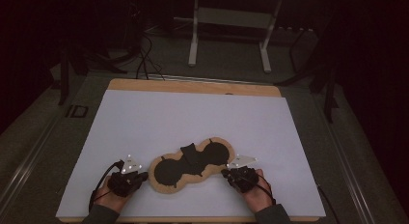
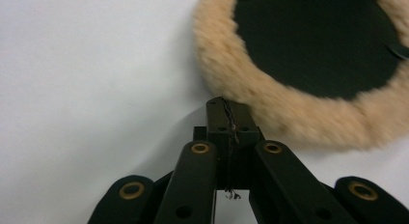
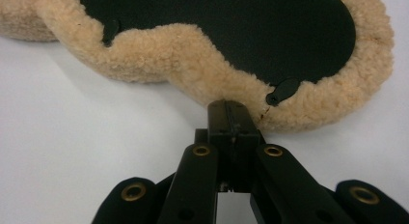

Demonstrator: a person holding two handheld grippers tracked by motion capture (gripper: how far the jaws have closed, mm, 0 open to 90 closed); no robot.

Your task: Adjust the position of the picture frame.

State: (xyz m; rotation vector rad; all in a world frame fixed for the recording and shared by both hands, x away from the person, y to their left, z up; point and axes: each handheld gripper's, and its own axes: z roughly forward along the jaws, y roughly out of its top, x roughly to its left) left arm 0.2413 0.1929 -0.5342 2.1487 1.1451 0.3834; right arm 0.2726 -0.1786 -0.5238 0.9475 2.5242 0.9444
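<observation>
Pad [image 1: 192, 164]: tan fleece, peanut-shaped w/ two black round faces and a black strap across its narrow middle, lying flat on the white sheet [image 1: 193, 118] near the table's front edge, roughly centred betw. the two hands. Fleece rim runs all round the black parts; small black tabs sit at the rim in the right gripper view [image 3: 283, 90].

Left gripper [image 1: 137, 176] sits just beside the pad's left lobe. In the left gripper view its jaws are closed together, nothing betw. them, tips at the fleece rim [image 2: 270, 113]; can't tell if they actually touch it. A thin frayed thread runs down the seam where the jaws meet.

Right gripper [image 1: 227, 173] is at the pad's right lobe, jaws likewise closed tight on nothing, tips right up against the fleece edge [image 3: 299, 115] next to one black tab.

Sheet covers a light wooden tabletop [image 1: 193, 85], wood showing along the far edge. Beyond: dark floor, cables, a white metal stand [image 1: 230, 21].
</observation>
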